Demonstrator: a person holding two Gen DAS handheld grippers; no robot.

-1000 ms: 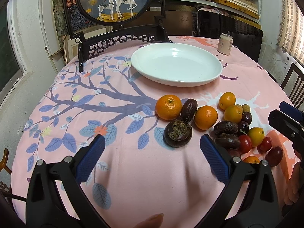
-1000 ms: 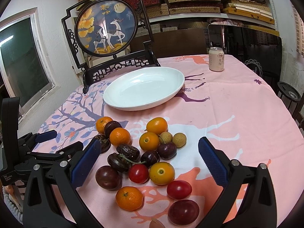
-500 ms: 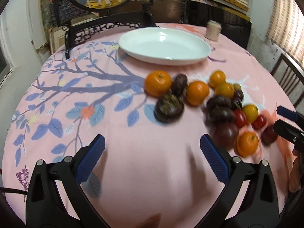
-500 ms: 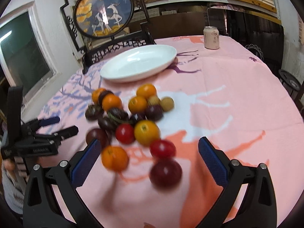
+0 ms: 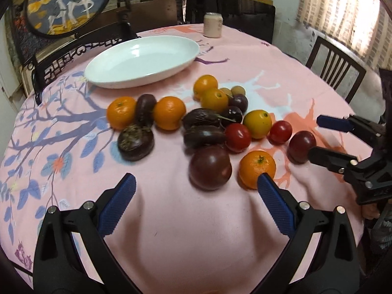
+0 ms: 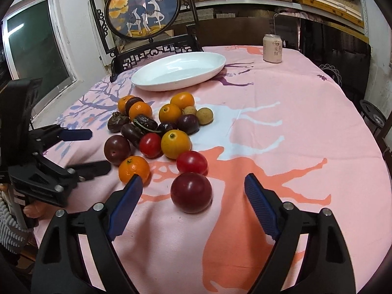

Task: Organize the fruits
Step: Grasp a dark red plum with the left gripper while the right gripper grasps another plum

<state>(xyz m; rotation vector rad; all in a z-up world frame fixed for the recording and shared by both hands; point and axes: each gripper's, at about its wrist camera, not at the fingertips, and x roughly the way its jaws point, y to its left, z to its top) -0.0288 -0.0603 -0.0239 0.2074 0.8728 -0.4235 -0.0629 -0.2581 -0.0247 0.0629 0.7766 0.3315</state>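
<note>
A pile of several fruits lies on the pink tablecloth: oranges, red tomatoes, dark plums and passion fruits. An empty white oval plate (image 5: 142, 61) stands behind them; it also shows in the right wrist view (image 6: 178, 69). My left gripper (image 5: 194, 188) is open, just short of a dark plum (image 5: 210, 167) and an orange (image 5: 257, 167). My right gripper (image 6: 192, 191) is open, its jaws on either side of a dark red plum (image 6: 191, 192) without touching it. The right gripper also shows in the left wrist view (image 5: 321, 137), beside that plum (image 5: 301, 145).
A pink drink can (image 6: 272, 48) stands at the table's far side. A black carved chair back with a round deer picture (image 6: 144, 7) stands behind the plate. A wooden chair (image 5: 335, 68) stands at the right. A window (image 6: 34, 46) is at the left.
Both grippers have moved forward and down toward the fruit pile. The right gripper now straddles the dark red plum; the left has shifted right toward the near plum and orange.
</note>
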